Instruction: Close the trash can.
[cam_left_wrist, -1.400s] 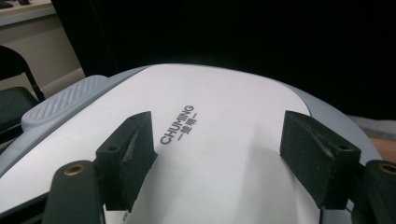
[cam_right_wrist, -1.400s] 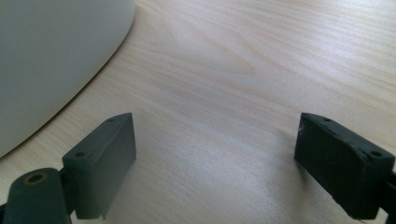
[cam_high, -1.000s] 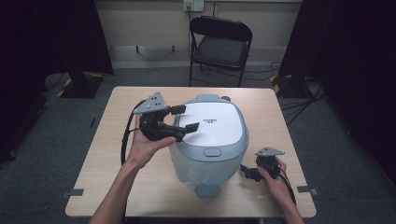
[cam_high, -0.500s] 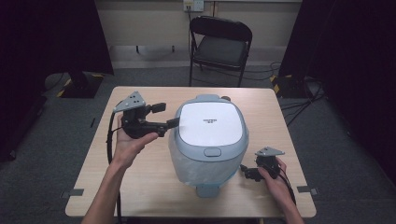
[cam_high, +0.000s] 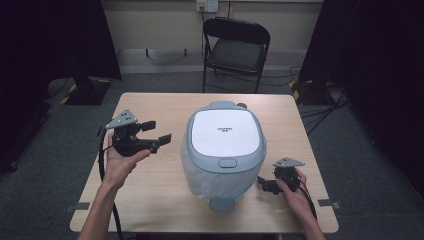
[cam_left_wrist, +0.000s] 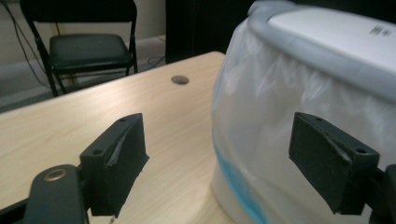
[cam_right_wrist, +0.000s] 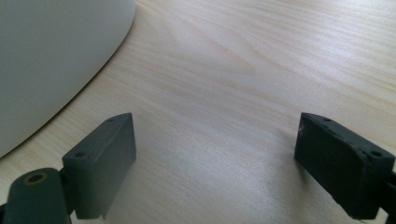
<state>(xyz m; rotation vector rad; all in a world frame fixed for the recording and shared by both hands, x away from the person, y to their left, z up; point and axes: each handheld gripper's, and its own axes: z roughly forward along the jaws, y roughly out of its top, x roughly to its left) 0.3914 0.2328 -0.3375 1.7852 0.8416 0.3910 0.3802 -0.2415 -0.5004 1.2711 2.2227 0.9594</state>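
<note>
- On the wooden table (cam_high: 150, 200), centre: a lidded bin (cam_high: 225, 145), grey-rimmed white lid down flat, clear liner bag (cam_left_wrist: 261, 121) bunched under the rim and showing around the body.
- Left gripper (cam_high: 157, 134): held off the bin's left side, well apart from it, tongs spread wide with nothing between them; have just been opening further.
- Right gripper (cam_high: 263, 185): resting low on the tabletop just beside the bin's front right, tongs likewise apart and empty, bare wood between them in the right gripper view.
- Judged step: clearing off after seating the lid, or lining up for the next hold on the bin.
- To do it well: keep the left tongs wide until clear of the liner, so no plastic gets snagged or dragged; come back in level with the rim, not the loose bag; leave the right hand planted as a steady reference beside the base.
- Against a second ago: left gripper then up over the lid's left edge, fingers across the rim; now drawn out to the left and lower. Right gripper unchanged, bin unmoved.
</note>
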